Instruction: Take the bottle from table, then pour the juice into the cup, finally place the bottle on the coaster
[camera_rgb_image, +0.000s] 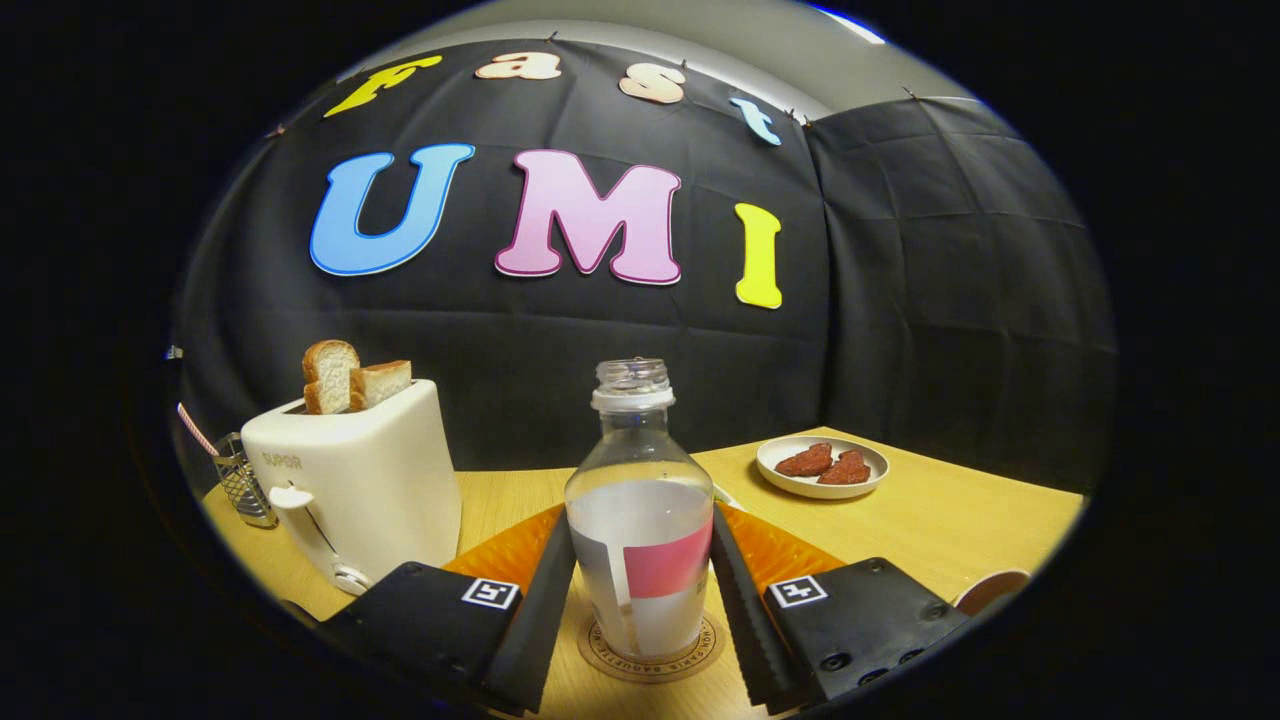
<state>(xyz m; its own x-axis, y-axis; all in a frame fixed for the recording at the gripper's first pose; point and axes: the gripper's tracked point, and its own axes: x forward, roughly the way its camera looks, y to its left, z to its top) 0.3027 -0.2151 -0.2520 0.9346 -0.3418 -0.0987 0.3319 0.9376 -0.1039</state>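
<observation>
Bottle stands upright on coaster, cap off. Gripper fingers hug its sides, maybe ready to let go.

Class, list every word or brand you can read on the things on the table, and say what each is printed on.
"SUPER": on the front of the toaster.
"PARIS BAGUETTE": around the rim of the coaster; the rest of the ring is too small to read.
Bottle, standing on the coaster and pressed on both sides by the jaws of the gripper: label print too blurred to read.
</observation>
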